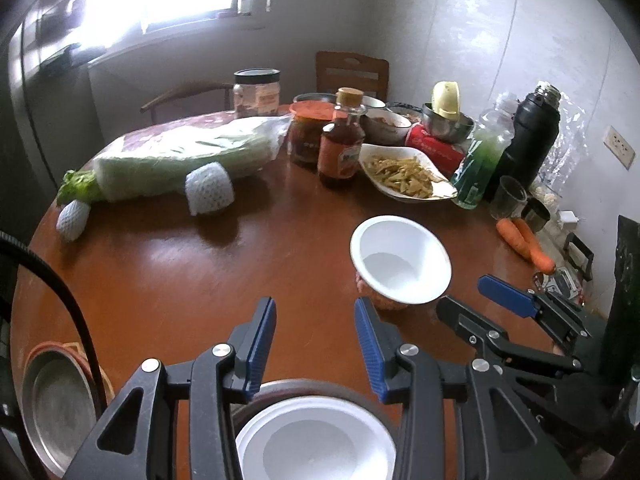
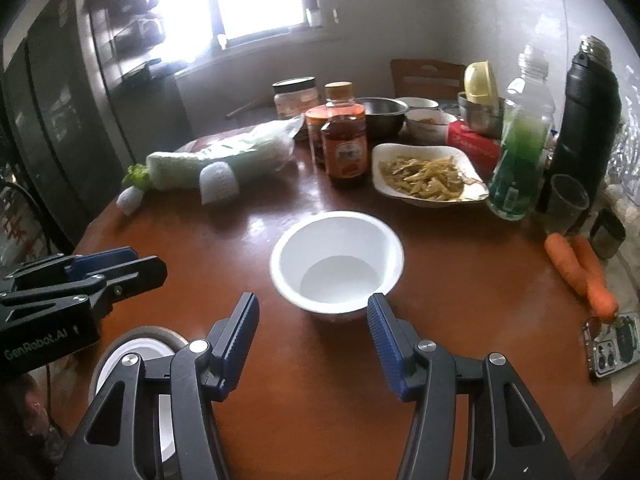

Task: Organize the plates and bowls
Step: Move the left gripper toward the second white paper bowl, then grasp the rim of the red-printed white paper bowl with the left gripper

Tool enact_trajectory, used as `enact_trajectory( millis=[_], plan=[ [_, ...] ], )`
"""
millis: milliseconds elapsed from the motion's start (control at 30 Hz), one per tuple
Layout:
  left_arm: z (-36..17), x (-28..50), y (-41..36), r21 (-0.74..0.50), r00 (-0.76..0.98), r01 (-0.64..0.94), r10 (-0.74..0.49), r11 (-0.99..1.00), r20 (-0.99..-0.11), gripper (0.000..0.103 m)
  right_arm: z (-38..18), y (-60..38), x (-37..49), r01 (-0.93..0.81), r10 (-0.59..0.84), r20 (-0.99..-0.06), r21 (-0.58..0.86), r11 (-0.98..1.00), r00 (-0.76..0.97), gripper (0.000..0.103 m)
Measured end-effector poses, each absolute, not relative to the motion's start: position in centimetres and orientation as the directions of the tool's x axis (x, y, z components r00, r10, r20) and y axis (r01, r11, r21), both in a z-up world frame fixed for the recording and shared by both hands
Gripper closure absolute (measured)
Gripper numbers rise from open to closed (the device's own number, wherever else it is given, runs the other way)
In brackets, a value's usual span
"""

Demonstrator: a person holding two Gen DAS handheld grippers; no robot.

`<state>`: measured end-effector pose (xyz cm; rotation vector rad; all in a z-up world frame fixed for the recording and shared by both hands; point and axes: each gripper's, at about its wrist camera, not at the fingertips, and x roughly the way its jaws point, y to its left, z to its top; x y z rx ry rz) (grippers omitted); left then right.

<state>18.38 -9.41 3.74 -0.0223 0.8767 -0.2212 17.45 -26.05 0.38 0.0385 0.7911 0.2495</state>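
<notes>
A white bowl (image 1: 400, 258) (image 2: 338, 260) stands upright on the brown round table (image 1: 200, 264), just ahead of my right gripper (image 2: 312, 322), which is open and empty; its right fingertip is near the bowl's front rim. My left gripper (image 1: 316, 320) is open and empty above a second white bowl (image 1: 314, 438) that sits on a metal plate (image 1: 288, 390) at the table's near edge. That bowl also shows in the right wrist view (image 2: 128, 360), under my left gripper (image 2: 132, 266). My right gripper (image 1: 464, 300) shows open in the left wrist view.
A metal plate on an orange one (image 1: 56, 404) lies at the near left. At the back: wrapped cabbage (image 1: 180, 156), sauce bottle (image 2: 346, 140), dish of food (image 2: 428, 178), jars, metal bowls, green bottle (image 2: 520, 148), black flask (image 2: 584, 128). Carrots (image 2: 580, 272) and a phone (image 2: 612, 346) lie right.
</notes>
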Motion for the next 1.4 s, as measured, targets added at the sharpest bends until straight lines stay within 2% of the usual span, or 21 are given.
enact_trajectory(
  millis=[533, 1400],
  plan=[
    [2.5, 23.0, -12.6, -0.108, 0.568, 0.226, -0.221, 0.968, -0.793, 0.061, -1.5, -29.1, 21.8, -0.116, 0.186, -0.731, 0.145, 0.983, 0.656, 0.045],
    [-0.6, 27.1, -13.3, -0.124, 0.499, 0.22, -0.221, 0.968, -0.838, 0.061, -4.9, -27.4, 25.7, -0.181, 0.22, -0.778, 0.138, 0.974, 0.589, 0.045]
  ],
)
